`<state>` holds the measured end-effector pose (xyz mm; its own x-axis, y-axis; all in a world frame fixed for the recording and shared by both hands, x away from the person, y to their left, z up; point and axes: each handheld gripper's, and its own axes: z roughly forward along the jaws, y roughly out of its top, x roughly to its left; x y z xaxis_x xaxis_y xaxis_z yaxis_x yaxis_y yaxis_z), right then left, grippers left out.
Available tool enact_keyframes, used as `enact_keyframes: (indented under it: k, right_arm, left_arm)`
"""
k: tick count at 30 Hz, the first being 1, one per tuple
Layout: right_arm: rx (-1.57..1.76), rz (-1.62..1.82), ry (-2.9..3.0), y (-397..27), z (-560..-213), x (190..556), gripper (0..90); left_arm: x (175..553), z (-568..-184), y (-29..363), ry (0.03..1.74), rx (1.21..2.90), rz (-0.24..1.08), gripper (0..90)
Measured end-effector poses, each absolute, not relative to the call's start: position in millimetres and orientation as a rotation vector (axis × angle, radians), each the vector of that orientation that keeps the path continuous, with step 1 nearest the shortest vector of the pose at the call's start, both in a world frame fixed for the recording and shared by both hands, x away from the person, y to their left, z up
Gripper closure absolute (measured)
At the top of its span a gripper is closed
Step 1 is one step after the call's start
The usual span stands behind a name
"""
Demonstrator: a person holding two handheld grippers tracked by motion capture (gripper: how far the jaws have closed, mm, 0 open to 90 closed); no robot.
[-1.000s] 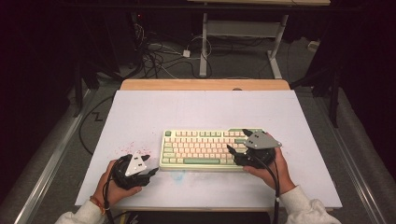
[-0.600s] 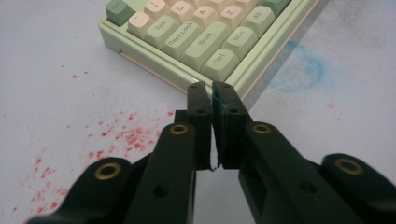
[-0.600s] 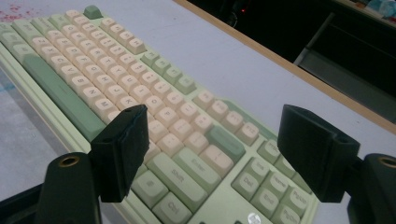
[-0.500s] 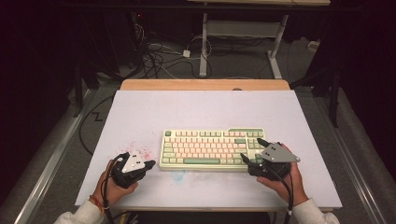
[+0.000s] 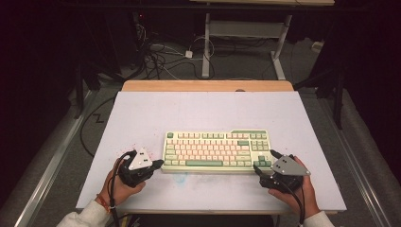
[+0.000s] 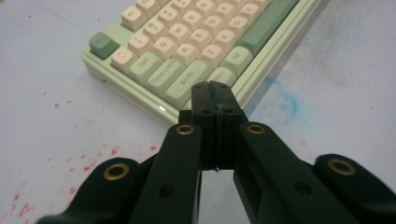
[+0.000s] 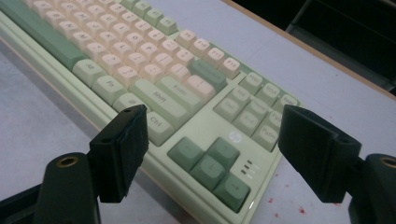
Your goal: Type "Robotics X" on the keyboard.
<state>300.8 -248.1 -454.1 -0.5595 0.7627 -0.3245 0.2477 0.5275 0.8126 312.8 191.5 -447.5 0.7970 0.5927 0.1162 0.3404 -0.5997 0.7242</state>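
Keyboard (image 5: 217,149) corners flanked: left gripper (image 5: 158,163) closed empty, right gripper (image 5: 265,161) spread wide.

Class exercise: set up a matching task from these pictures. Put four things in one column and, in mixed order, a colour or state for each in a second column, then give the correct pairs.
Column 1:
1. left gripper
2. right gripper
3. arrow keys
4. stains beside the keyboard's left end

Column 2:
A. jaws wide apart
B. red
C. jaws pressed together
D. dark green

Pairs: 1-C, 2-A, 3-D, 4-B
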Motion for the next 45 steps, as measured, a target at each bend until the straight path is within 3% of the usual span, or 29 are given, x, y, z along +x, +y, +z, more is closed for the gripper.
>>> enact_keyframes:
  k: [31,45]
  right_arm:
    - [0.79,0.943,2.117,-243.5,-460.1,300.0,24.8]
    - [0.779,0.936,2.128,-243.5,-460.6,300.2,24.9]
  left_arm:
    - [355.4,-435.5,111.8,0.532,2.358,0.383,86.9]
    - [366.8,-444.5,98.1,0.538,2.411,0.374,85.8]
